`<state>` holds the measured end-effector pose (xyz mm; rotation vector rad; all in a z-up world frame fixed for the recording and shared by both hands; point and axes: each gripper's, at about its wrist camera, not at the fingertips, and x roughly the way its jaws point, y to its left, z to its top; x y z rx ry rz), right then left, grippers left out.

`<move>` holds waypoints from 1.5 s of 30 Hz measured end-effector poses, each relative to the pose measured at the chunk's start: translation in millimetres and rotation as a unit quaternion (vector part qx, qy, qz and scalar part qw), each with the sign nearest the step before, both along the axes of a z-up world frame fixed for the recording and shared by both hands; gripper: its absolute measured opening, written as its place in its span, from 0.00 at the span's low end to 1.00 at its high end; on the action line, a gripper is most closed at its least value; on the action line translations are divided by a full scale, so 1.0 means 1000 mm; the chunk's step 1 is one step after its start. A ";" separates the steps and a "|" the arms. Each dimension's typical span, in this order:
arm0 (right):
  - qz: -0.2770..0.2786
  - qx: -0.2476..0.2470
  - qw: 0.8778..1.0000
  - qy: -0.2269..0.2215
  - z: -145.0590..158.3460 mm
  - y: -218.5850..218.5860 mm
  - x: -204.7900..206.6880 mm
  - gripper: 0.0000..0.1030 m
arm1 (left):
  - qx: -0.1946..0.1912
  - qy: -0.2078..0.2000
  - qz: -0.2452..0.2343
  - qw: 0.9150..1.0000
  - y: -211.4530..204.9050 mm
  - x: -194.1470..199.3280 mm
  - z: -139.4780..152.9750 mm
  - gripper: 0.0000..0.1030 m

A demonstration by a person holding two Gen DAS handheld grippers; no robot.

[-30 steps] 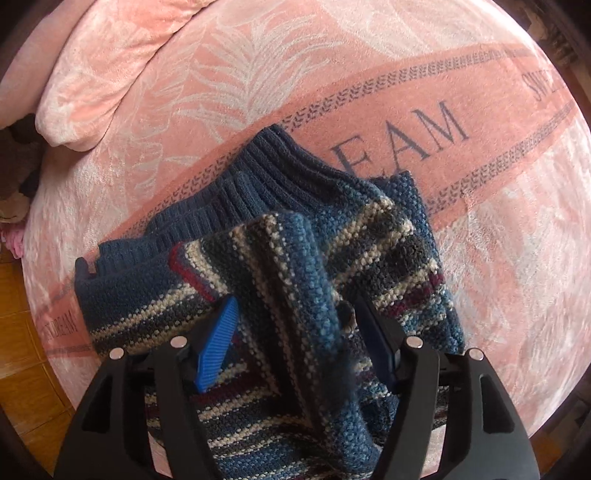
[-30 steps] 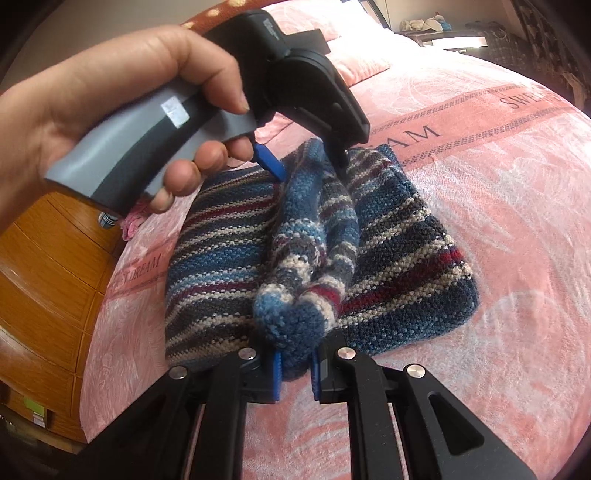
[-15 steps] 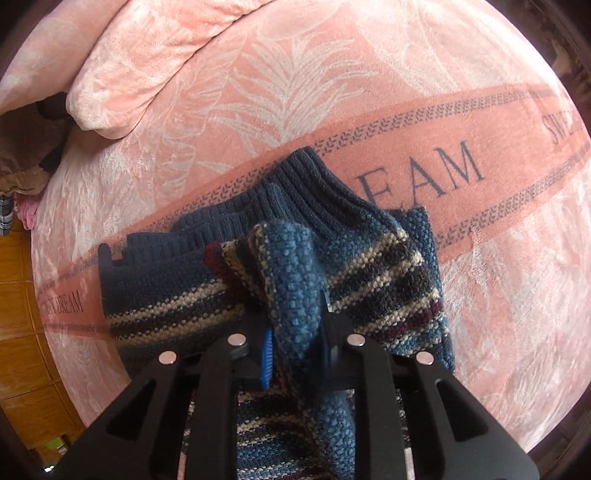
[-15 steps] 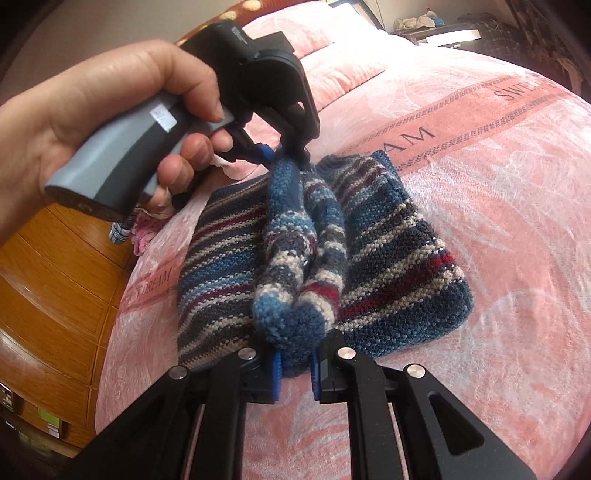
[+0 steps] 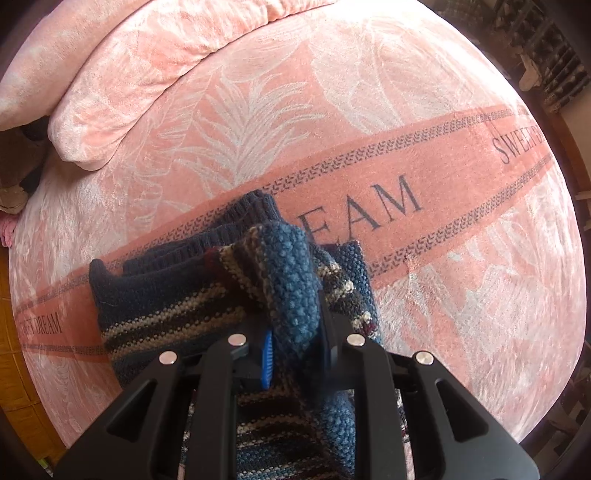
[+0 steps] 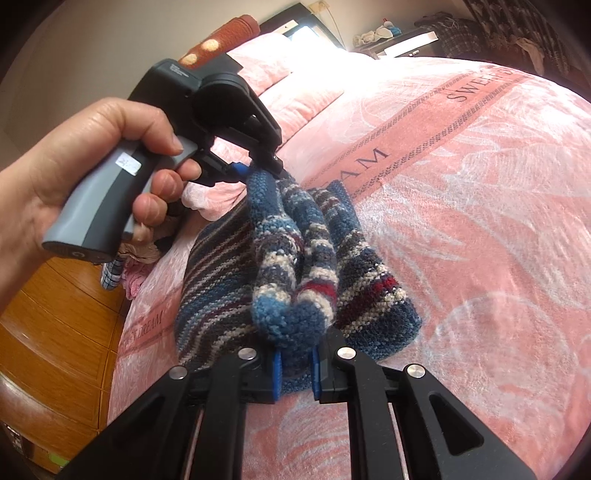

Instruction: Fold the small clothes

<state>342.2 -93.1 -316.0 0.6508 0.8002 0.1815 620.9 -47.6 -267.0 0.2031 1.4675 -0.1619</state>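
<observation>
We see the striped sweater (image 6: 291, 258) bunched between both jaws, left gripper (image 5: 295, 354) and right gripper (image 6: 295, 373) each pinching a raised fold, above the bed (image 6: 480, 221)

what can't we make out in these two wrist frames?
- Left wrist view: the near part of the striped sweater is covered by the left gripper; what it looks like there is unknown.
- Right wrist view: the sweater's hem is cut off behind the right gripper.
- Right wrist view: clutter on the far dresser is too small and overexposed to identify.
- Both views: the blanket lettering is partly covered by the sweater.
</observation>
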 end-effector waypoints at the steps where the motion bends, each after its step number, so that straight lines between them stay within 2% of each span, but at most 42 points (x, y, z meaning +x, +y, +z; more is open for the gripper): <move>1: -0.004 0.004 1.000 0.006 -0.002 -0.003 0.000 0.11 | 0.000 -0.001 -0.002 1.000 -0.003 0.000 -0.002 0.17; 8: -0.016 0.015 0.999 0.039 -0.018 -0.012 0.007 0.11 | -0.003 -0.004 -0.009 1.000 -0.011 0.001 -0.026 0.18; 10: -0.016 0.025 0.998 0.047 -0.024 -0.017 0.009 0.11 | -0.025 -0.023 -0.018 0.999 -0.012 -0.002 -0.027 0.25; 12: -0.006 0.045 0.997 0.066 -0.033 -0.022 0.014 0.18 | -0.066 -0.050 -0.026 0.996 -0.008 -0.004 -0.020 0.50; 14: 0.010 0.073 0.994 0.080 -0.037 -0.030 0.019 0.29 | -0.105 -0.079 -0.024 0.991 0.003 -0.009 -0.005 0.63; 15: 0.019 0.096 0.992 0.077 -0.034 -0.037 0.021 0.31 | -0.119 -0.094 -0.022 0.988 0.011 -0.012 0.006 0.66; 17: 0.039 0.147 0.987 0.054 -0.022 -0.055 0.023 0.46 | -0.153 -0.111 -0.025 0.982 0.028 -0.021 0.028 0.71; 19: 0.044 0.161 0.986 0.031 -0.005 -0.073 0.033 0.52 | -0.179 -0.124 -0.055 0.974 0.046 -0.038 0.049 0.73; 21: 0.083 0.149 0.985 0.033 0.002 -0.080 0.062 0.54 | -0.199 -0.129 -0.077 0.968 0.066 -0.062 0.062 0.78; 23: 0.126 0.146 0.980 0.053 -0.001 -0.079 0.102 0.54 | -0.241 -0.113 -0.073 0.961 0.092 -0.085 0.060 0.78; 25: 0.150 0.121 0.979 0.070 -0.005 -0.071 0.140 0.53 | -0.267 -0.101 -0.063 0.956 0.114 -0.109 0.049 0.78; 26: 0.170 0.128 0.974 0.080 -0.011 -0.065 0.155 0.53 | -0.284 -0.096 -0.059 0.952 0.124 -0.120 0.043 0.78; 28: 0.199 0.125 0.966 0.107 -0.020 -0.050 0.181 0.53 | -0.314 -0.084 -0.051 0.944 0.138 -0.139 0.031 0.78; 30: 0.206 0.091 0.966 0.128 -0.025 -0.038 0.194 0.53 | -0.341 -0.076 -0.039 0.936 0.148 -0.153 0.018 0.78; 34: 0.209 0.078 0.965 0.138 -0.028 -0.031 0.199 0.52 | -0.357 -0.060 -0.034 0.932 0.155 -0.166 -0.005 0.78; 35: 0.208 0.076 0.965 0.137 -0.027 -0.031 0.199 0.45 | -0.357 -0.058 -0.034 0.931 0.157 -0.168 -0.007 0.78; 37: 0.212 0.076 0.965 0.133 -0.025 -0.033 0.197 0.39 | -0.366 -0.059 -0.027 0.929 0.158 -0.168 -0.011 0.78; 39: 0.218 0.082 0.963 0.133 -0.023 -0.036 0.194 0.39 | -0.379 -0.055 -0.018 0.923 0.161 -0.166 -0.014 0.78; 42: 0.219 0.088 0.962 0.138 -0.028 -0.038 0.195 0.38 | -0.386 -0.051 -0.013 0.921 0.161 -0.162 -0.018 0.78; 43: 0.220 0.091 0.961 0.137 -0.028 -0.038 0.196 0.34 | -0.388 -0.050 -0.011 0.920 0.161 -0.160 -0.019 0.78; 44: 0.224 0.087 0.961 0.136 -0.027 -0.037 0.197 0.23 | -0.389 -0.049 -0.010 0.920 0.160 -0.159 -0.019 0.78; 45: 0.229 0.078 0.961 0.131 -0.025 -0.034 0.197 0.22 | -0.391 -0.048 -0.008 0.919 0.160 -0.158 -0.019 0.78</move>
